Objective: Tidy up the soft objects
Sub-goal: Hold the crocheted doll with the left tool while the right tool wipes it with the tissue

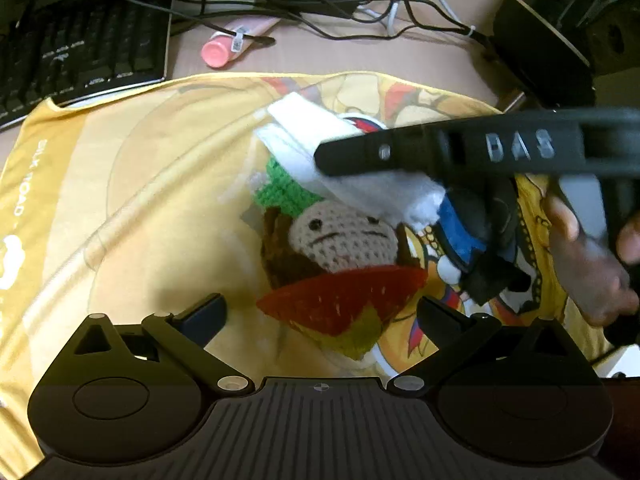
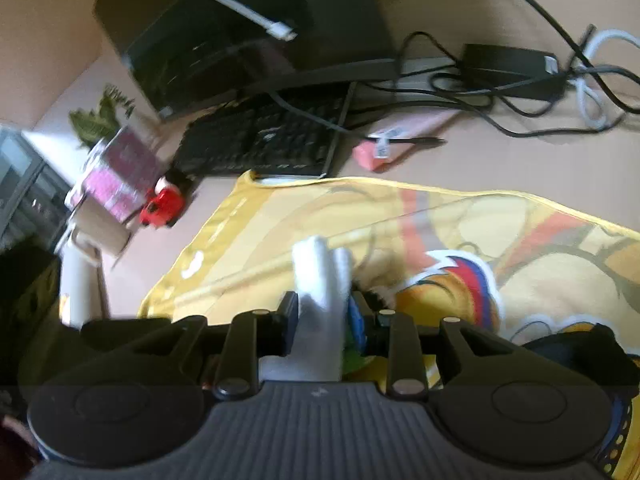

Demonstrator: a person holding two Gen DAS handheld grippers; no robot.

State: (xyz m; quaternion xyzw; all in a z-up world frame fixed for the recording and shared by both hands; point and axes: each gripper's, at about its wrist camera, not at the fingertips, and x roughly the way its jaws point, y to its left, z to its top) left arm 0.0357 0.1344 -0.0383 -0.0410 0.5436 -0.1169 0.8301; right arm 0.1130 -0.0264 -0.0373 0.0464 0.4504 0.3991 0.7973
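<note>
Hovering low over the yellow printed cloth (image 1: 120,184) spread on the counter (image 1: 360,48), the left claw (image 1: 320,312) stands wide with nothing between its fingers; just ahead of it lies a red strawberry-shaped soft toy (image 1: 340,300), and touching that, a little crocheted doll (image 1: 340,240) with a tan face, brown hair and a green knitted part.

The right claw (image 2: 330,320) comes in from the right with a white soft piece (image 2: 320,280), a sock or small folded cloth by the look of it, standing up between its fingers. The jaws are narrow and the fabric fills the gap; whether the pads are pressing it or have let it go, I cannot tell. In the left wrist view that white piece drapes partly over the doll's green top, with a blue and black plush thing (image 1: 468,236) just beside it, under the person's hand (image 1: 584,264).

All of these look light, limp and squashy. I judge nothing here would break or slip much; the trouble is rather that they sag and catch on one another. The white piece wants pinching across a bunched fold, the doll around its round head or body, and the strawberry across its thick middle. A keyboard (image 1: 80,48) and cables (image 1: 400,12) lie beyond the cloth, well clear.
</note>
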